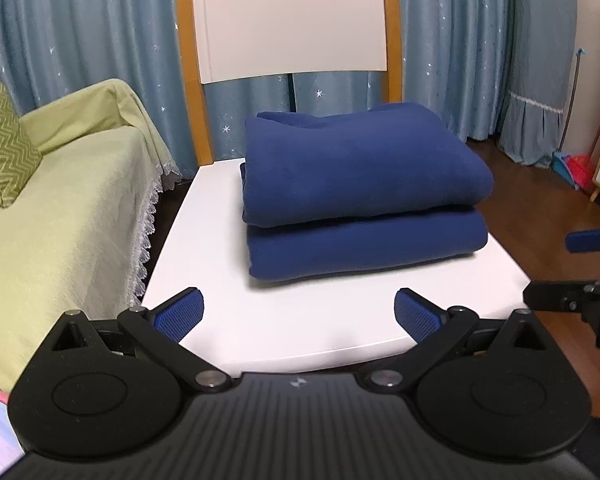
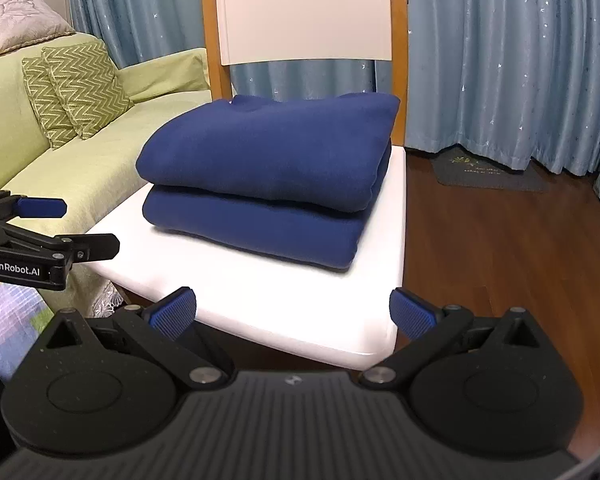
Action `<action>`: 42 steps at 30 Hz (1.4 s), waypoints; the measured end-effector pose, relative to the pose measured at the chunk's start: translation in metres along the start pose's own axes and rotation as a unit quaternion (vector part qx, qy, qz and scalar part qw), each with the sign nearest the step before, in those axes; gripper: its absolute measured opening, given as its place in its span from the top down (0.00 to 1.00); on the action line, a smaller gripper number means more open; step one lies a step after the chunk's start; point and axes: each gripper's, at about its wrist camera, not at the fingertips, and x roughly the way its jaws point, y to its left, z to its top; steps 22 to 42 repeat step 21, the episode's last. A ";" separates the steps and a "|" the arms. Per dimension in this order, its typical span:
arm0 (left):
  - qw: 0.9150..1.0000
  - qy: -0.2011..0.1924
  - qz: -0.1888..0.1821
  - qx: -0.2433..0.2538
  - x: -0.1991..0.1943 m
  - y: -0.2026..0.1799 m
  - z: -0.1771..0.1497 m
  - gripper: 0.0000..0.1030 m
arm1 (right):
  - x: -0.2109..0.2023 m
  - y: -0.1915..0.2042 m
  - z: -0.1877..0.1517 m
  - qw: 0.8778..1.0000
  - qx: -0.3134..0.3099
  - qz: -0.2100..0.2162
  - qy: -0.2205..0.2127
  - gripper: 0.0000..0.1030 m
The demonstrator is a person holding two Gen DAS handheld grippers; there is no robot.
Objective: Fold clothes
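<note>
A dark blue garment [image 1: 360,192] lies folded in a neat two-layer stack on the white seat of a chair [image 1: 204,264]; it also shows in the right wrist view [image 2: 268,184] on the same seat [image 2: 260,304]. My left gripper [image 1: 298,316] is open and empty, held above the seat's front edge, short of the garment. My right gripper [image 2: 292,314] is open and empty, at the seat's front right corner. The right gripper shows at the right edge of the left wrist view [image 1: 580,272], and the left gripper shows at the left edge of the right wrist view [image 2: 56,232].
A green-covered sofa [image 1: 60,216] with zigzag cushions [image 2: 76,88] stands close on the chair's left. The chair back [image 1: 288,20] rises behind the garment. Blue curtains [image 2: 500,60] hang behind. Wood floor [image 2: 500,264] lies to the right, with a dark mat [image 2: 488,174].
</note>
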 end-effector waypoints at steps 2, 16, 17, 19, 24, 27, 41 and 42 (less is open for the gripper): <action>1.000 0.000 0.001 -0.002 0.001 0.000 0.001 0.01 | -0.001 -0.001 0.000 1.000 0.000 0.000 0.000 0.01; 1.000 0.000 -0.018 0.002 0.012 -0.010 0.005 0.01 | 0.004 -0.001 0.001 1.000 0.006 0.000 0.006 0.01; 1.000 -0.007 -0.021 -0.004 0.012 -0.010 0.005 0.01 | 0.004 -0.001 0.001 1.000 0.006 -0.001 0.006 0.01; 1.000 -0.019 -0.014 -0.011 0.013 -0.011 0.005 0.01 | 0.004 -0.001 0.001 1.000 0.006 -0.003 0.005 0.01; 1.000 -0.024 -0.001 -0.011 0.015 -0.012 0.005 0.01 | 0.004 0.000 0.001 1.000 0.005 -0.005 0.004 0.01; 1.000 -0.024 -0.001 -0.011 0.015 -0.012 0.005 0.01 | 0.004 0.000 0.001 1.000 0.005 -0.005 0.004 0.01; 1.000 -0.024 -0.001 -0.011 0.015 -0.012 0.005 0.01 | 0.004 0.000 0.001 1.000 0.005 -0.005 0.004 0.01; 1.000 -0.024 -0.001 -0.011 0.015 -0.012 0.005 0.01 | 0.004 0.000 0.001 1.000 0.005 -0.005 0.004 0.01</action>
